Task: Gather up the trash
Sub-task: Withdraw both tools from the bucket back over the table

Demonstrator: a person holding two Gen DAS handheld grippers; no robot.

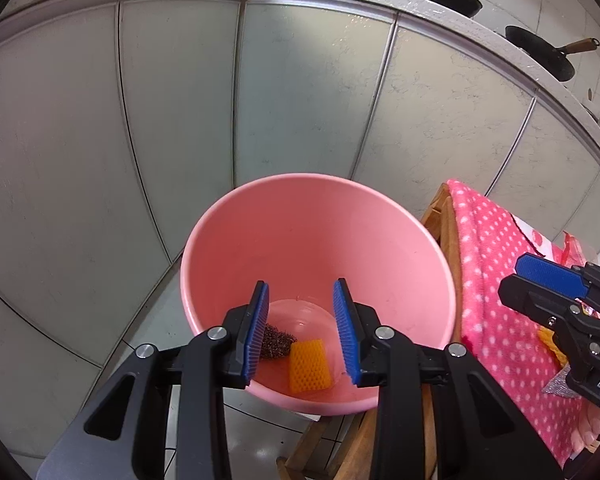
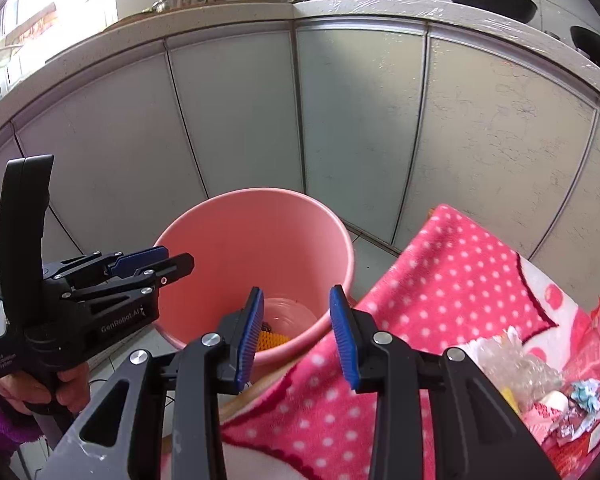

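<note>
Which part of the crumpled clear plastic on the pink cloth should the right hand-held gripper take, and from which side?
Pinch a raised fold near the top of the crumpled clear plastic, coming from above and the left across the polka-dot cloth. The right hand-held gripper is open, and wrappers crowd its right side.

We note the left gripper's pad [image 1: 256,332] hides part of the dark scrubber [image 1: 277,343] in the pink bin [image 1: 400,264]. The right gripper [image 1: 556,288] is cut by the frame edge; its grip state is unreadable there. Trash pile [image 2: 540,392] items blur together.
</note>
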